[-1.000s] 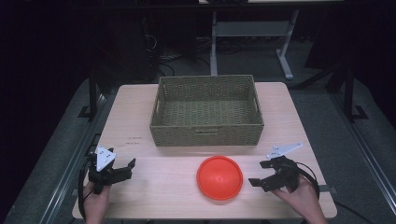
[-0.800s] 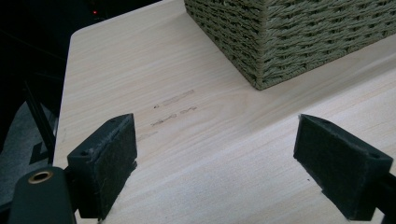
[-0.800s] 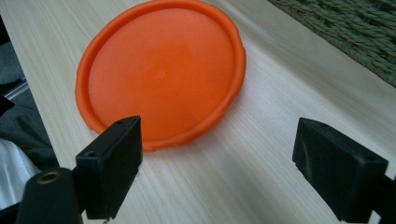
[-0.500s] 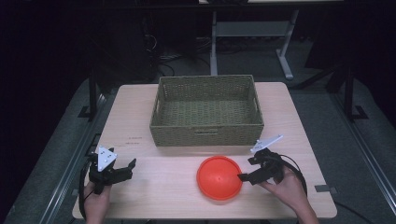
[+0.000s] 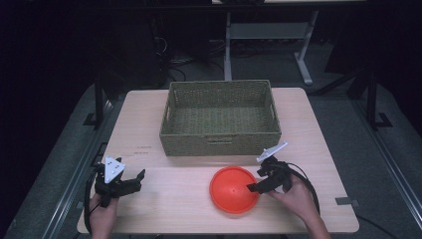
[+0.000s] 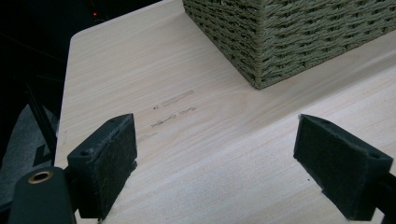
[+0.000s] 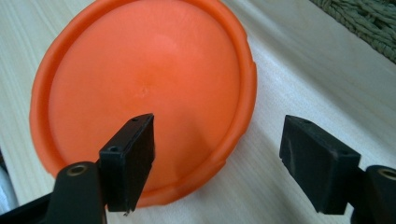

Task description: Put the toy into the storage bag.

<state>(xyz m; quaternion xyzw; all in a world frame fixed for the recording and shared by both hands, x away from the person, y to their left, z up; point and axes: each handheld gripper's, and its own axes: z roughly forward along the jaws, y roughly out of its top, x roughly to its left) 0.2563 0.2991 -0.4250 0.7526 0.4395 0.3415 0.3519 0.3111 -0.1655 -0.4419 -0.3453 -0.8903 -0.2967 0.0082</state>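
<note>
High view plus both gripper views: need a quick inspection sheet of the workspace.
Surface: light wood table, faint pencil-like marks near its left edge.
Job's things: orange plate flat on the table at the front; wicker basket behind it, nothing seen inside.
Clutter: grey tape patch at the table's front right corner.
Grippers: right gripper open, one jaw over the plate, the other beyond its rim, not closed on it; left gripper open above bare table.
Cables: black cable loops from the right gripper past the hand; more cables on the floor behind the table.
Surroundings: dark room, metal stand legs behind the table.
</note>
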